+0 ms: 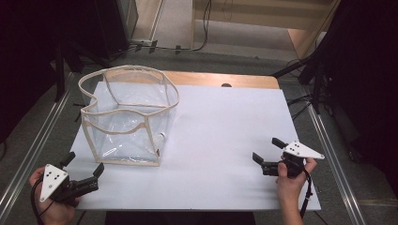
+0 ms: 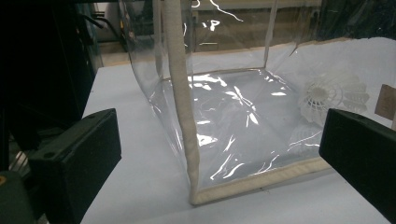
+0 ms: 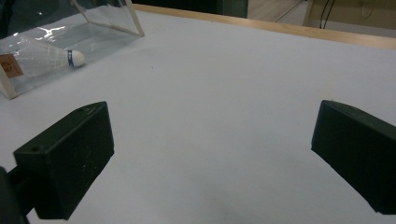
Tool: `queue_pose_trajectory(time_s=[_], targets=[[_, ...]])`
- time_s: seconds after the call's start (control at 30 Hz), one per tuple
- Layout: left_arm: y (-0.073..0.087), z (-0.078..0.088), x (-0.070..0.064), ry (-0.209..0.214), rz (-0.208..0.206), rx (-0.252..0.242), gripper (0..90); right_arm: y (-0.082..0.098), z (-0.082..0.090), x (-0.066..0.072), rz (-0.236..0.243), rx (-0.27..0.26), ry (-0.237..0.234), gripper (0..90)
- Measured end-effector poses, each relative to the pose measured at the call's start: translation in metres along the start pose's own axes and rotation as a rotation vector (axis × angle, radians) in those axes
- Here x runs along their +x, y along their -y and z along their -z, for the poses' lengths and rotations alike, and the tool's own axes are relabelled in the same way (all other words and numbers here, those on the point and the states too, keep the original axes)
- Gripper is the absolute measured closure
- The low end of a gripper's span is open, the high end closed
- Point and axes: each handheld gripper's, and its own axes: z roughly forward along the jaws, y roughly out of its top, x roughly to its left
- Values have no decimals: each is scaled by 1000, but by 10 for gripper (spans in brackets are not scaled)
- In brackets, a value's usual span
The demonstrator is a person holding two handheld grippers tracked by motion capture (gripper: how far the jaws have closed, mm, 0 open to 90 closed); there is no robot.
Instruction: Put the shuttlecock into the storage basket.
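Observation:
A clear plastic bag [image 1: 126,117] with cream trim stands upright with its mouth open on the left of the white table top [image 1: 225,136]. A white shuttlecock [image 2: 327,95] lies on its side inside the bag, near the bottom corner that carries a small brown tag [image 2: 385,100]. In the right gripper view the shuttlecock [image 3: 49,57] shows through the bag's wall [image 3: 107,35]. My left gripper [image 1: 85,163] is open at the front left corner, facing the bag's near edge [image 2: 182,93] without touching it. My right gripper [image 1: 266,149] is open at the front right over bare table, empty.
A wooden strip [image 1: 225,79] runs along the table's far edge. Metal rails [image 1: 328,140] flank both sides. Dark stands and cables [image 1: 300,70] sit behind and to the right.

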Motion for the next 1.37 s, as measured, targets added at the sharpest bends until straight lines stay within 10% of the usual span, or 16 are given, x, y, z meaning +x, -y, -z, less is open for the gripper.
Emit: queue_pose_trajectory(time_s=[1.37], targets=[[-1,-2,1,-9,5,19,0,38,46,-37,-94,-26,85,0]])
